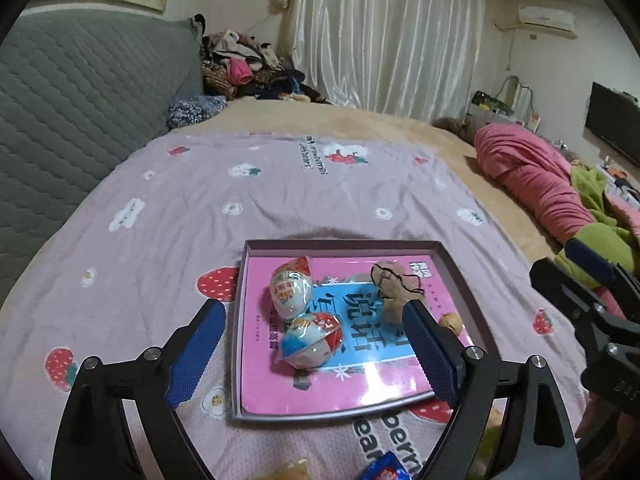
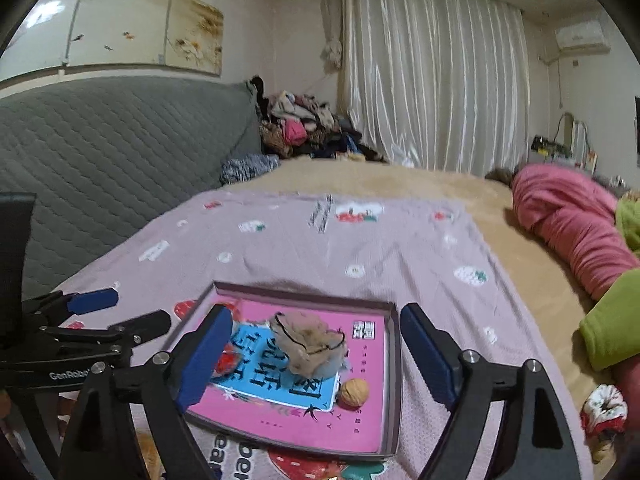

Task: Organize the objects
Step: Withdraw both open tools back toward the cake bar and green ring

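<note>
Right, I have both grippers hanging over the shallow box [image 1: 464,276] on the bed, and I place everything else from that box. My left gripper [image 1: 316,348] stands wide with nothing between its blue pads; its view looks down past them at the box's near-left part. My right gripper [image 2: 316,356] is just as wide and also empty, above the box's near edge — from the left camera I see it off to the box's right side.

Inside the box lies a pink book [image 2: 320,420] with a blue panel on its cover, filling most of the floor. On the book, toward the box's left side, two wrapped egg-shaped toys [image 1: 308,340] lie just beside each other, the nearer one in blue, white and red wrap, the farther one [image 1: 291,286] in white and orange. Toward the box's middle sits a beige plush lump [image 2: 310,346] with a thin black cord across it. A walnut [image 2: 354,391] rests just beside the plush, toward the box's right wall.

The box sits on a lilac strawberry-print sheet [image 1: 280,192]. Beyond the box — well apart from it — a pink rolled blanket [image 1: 532,184] lies to the right, a clothes pile [image 1: 244,68] sits far left by the grey quilted headboard [image 1: 80,96], and white curtains [image 1: 388,36] hang behind.
</note>
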Demonstrator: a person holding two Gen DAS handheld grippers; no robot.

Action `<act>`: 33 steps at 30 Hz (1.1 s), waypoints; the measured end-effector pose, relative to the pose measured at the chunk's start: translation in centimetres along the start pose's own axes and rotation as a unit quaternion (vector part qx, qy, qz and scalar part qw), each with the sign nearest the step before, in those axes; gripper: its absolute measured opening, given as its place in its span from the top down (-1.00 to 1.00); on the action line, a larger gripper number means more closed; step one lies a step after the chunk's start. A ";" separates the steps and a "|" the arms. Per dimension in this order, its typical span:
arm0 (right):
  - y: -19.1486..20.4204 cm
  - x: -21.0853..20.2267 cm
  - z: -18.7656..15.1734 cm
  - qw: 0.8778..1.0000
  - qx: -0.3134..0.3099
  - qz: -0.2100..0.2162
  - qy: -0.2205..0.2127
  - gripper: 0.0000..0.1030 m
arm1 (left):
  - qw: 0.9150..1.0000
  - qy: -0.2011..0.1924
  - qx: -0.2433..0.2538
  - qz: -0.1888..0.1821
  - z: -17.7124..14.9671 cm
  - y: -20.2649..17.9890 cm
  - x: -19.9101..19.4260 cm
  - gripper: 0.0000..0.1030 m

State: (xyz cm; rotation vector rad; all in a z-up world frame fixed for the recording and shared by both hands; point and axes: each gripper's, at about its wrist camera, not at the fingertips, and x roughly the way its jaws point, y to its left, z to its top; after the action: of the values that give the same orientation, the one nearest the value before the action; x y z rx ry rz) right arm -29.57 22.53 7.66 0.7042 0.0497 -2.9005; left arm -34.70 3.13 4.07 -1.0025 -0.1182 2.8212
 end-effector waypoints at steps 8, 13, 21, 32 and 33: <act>0.7 -4.4 -0.4 1.000 0.005 -0.016 -0.019 -0.82 | 1.000 -0.012 -0.010 -0.002 -0.9 0.4 -2.9 -0.76; 0.9 -6.2 -1.0 1.000 0.004 -0.022 -0.005 -0.83 | 1.000 -0.018 -0.012 0.019 -1.7 0.8 -4.6 -0.76; 2.6 -9.4 -1.5 0.999 -0.029 -0.038 0.006 -0.83 | 1.000 -0.003 -0.029 0.009 -3.4 0.9 -8.2 -0.76; 4.0 -14.7 -1.4 0.998 -0.043 -0.039 0.000 -0.83 | 0.999 0.005 -0.033 0.017 -5.0 0.8 -14.5 -0.76; 4.0 -15.1 -1.4 0.998 -0.044 -0.041 -0.001 -0.83 | 0.999 0.003 -0.035 0.014 -5.2 0.8 -15.1 -0.76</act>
State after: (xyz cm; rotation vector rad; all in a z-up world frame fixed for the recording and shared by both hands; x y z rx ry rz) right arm -15.05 20.85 13.34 0.7003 0.2097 -2.9560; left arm -19.90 0.02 9.29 -1.0362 -0.2052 2.8567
